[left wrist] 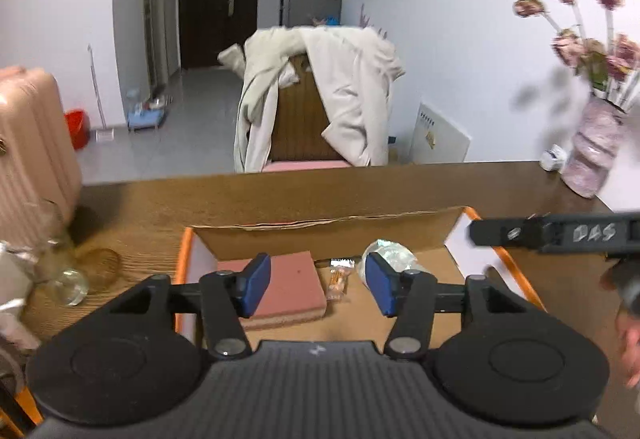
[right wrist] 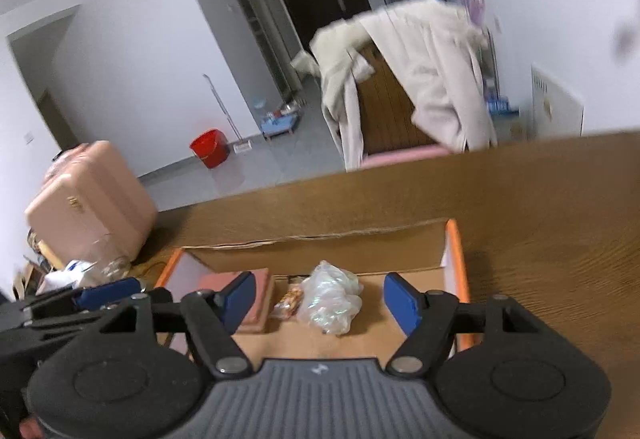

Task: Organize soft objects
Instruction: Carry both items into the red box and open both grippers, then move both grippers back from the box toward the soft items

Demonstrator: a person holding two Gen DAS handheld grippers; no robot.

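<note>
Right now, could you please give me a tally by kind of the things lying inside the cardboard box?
Pink sponge block: 1
Small orange snack packet: 1
Crumpled clear plastic bag: 1
Total: 3, all in the cardboard box.

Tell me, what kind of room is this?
Probably a room in someone's home: a coat draped over a chair, a pink suitcase on the floor, and a vase of flowers on the wooden table.
</note>
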